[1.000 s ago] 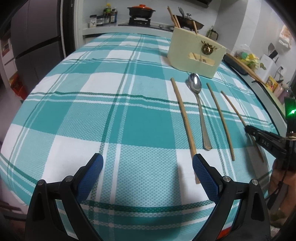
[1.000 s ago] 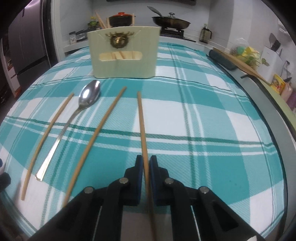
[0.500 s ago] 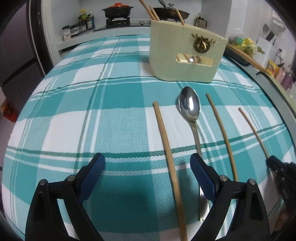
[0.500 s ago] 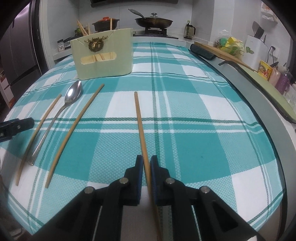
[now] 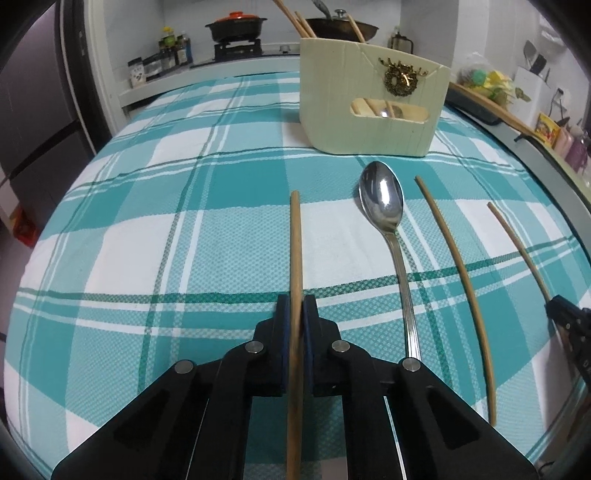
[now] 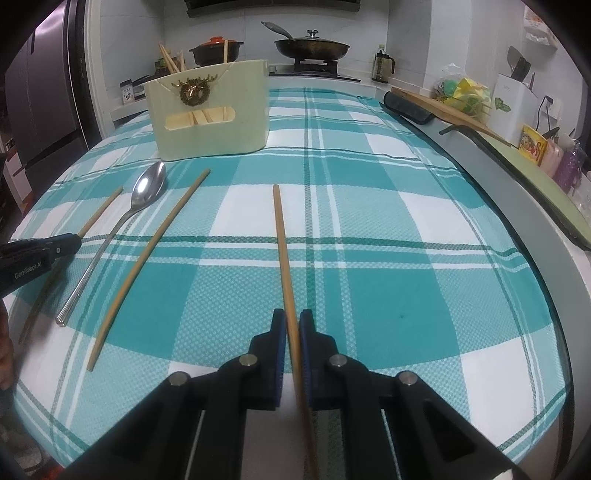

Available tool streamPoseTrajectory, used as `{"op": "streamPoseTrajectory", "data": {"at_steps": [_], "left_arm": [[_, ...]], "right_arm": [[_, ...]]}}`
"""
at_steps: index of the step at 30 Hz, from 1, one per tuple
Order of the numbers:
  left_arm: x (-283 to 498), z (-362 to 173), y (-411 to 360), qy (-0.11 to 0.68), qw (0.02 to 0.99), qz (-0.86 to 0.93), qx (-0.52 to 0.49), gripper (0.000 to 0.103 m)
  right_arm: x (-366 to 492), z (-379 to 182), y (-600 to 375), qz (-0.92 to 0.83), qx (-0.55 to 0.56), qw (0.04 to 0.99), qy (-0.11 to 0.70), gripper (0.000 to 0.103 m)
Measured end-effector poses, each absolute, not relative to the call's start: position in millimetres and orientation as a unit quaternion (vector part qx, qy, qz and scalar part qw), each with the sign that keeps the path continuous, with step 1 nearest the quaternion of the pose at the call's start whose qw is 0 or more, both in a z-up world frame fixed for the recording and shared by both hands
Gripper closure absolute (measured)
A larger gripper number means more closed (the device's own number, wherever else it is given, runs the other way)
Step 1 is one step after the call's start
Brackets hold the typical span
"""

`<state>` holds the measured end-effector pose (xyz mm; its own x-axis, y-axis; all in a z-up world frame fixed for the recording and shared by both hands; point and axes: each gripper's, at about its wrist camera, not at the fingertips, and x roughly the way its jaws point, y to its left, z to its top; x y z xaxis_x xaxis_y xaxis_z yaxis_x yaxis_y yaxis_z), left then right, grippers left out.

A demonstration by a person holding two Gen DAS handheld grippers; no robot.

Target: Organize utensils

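My left gripper [image 5: 295,306] is shut on the leftmost wooden chopstick [image 5: 295,243], which points toward the cream utensil holder [image 5: 369,103]. Right of it on the checked cloth lie a metal spoon [image 5: 384,206] and another chopstick [image 5: 454,266]. My right gripper [image 6: 291,321] is shut on the rightmost chopstick [image 6: 280,236], also seen in the left wrist view [image 5: 517,243]. In the right wrist view the holder [image 6: 210,110] stands far left, with the spoon [image 6: 147,188] and the loose chopstick [image 6: 159,236] before it. The holder has several chopsticks in it.
The teal checked tablecloth [image 5: 147,229] covers the table. Behind it a stove carries a red-lidded pot [image 5: 236,26] and a pan [image 6: 310,46]. A counter with a cutting board [image 6: 454,110] and bottles runs along the right edge.
My left gripper moved forward and shut on the leftmost chopstick; it was open before. My right gripper stays shut on its chopstick and has shifted a little right of the holder.
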<state>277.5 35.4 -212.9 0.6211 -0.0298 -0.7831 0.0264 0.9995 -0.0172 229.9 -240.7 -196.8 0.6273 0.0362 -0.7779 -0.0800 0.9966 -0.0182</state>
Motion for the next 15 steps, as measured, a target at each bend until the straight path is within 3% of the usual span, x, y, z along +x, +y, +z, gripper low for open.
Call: {"op": "streamPoseTrajectory", "data": {"at_steps": [8, 10, 11, 12, 14, 15], "left_arm": [[227.1, -208.4, 58.2, 0.444, 0.895, -0.015, -0.033, 0.093], [218.9, -206.8, 59.6, 0.443, 0.895, -0.019, -0.042, 0.069], [216.4, -206.1, 59.9, 0.441, 0.896, -0.018, -0.045, 0.049], [215.1, -205.7, 59.7, 0.437, 0.898, -0.016, -0.045, 0.039], [215.9, -207.1, 59.4, 0.437, 0.899, -0.01, -0.039, 0.038], [217.5, -209.5, 59.1, 0.442, 0.896, -0.006, -0.035, 0.037]], "right_arm": [[216.5, -195.4, -264.9, 0.007, -0.013, 0.898, 0.441, 0.096], [210.6, -195.0, -270.7, 0.016, 0.0, 0.899, 0.439, 0.094], [209.6, -195.7, -271.5, 0.022, 0.003, 0.898, 0.44, 0.091], [208.0, -195.5, -272.7, 0.027, 0.004, 0.899, 0.438, 0.088], [206.9, -195.5, -273.9, 0.025, 0.009, 0.898, 0.439, 0.059], [206.2, -195.7, -274.5, 0.025, 0.013, 0.898, 0.439, 0.056]]}}
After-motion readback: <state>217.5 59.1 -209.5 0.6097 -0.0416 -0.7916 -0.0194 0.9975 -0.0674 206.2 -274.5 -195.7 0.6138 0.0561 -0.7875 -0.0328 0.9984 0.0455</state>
